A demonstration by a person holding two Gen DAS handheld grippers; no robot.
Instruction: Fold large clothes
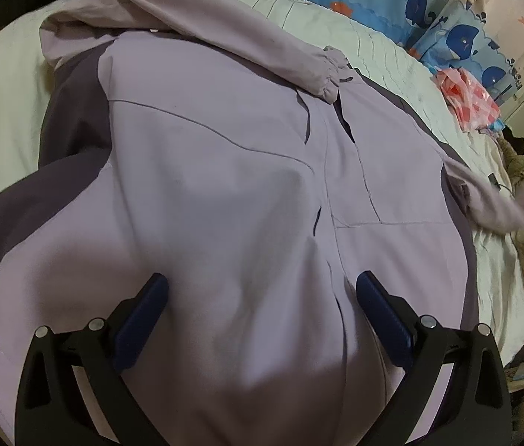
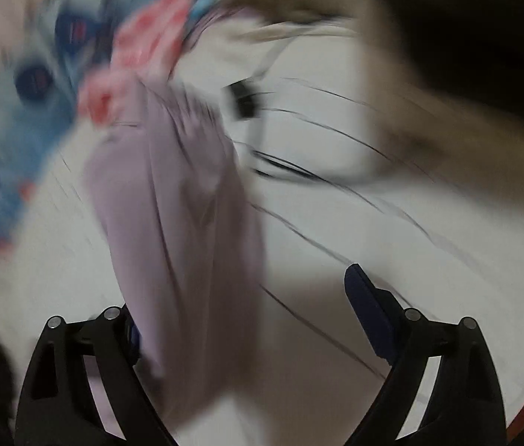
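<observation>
jacket [image 1: 224, 186]: lilac, spread flat on bed [image 1: 9, 104], far sleeve already folded across
right sleeve [image 2: 172, 193]: runs lengthwise ahead, by inner finger, blurred
right gripper [image 2: 247, 319]: nearer, spread wide, gripping nothing
left gripper [image 1: 262, 297]: spread, empty, over hem

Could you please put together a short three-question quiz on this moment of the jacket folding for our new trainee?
1. True or false: one sleeve already lies folded across the top of the jacket.
2. What does the jacket lie on: A, a wooden floor; B, a pale green bedspread; C, a glass table?
3. In the right wrist view, which part of the garment runs between the fingers of the right gripper?

Key
1. True; its gathered cuff rests near the centre seam.
2. B.
3. The other sleeve, a long lilac band; the view is blurred, and the fingers stand apart. The left gripper is open too, over the jacket.
</observation>
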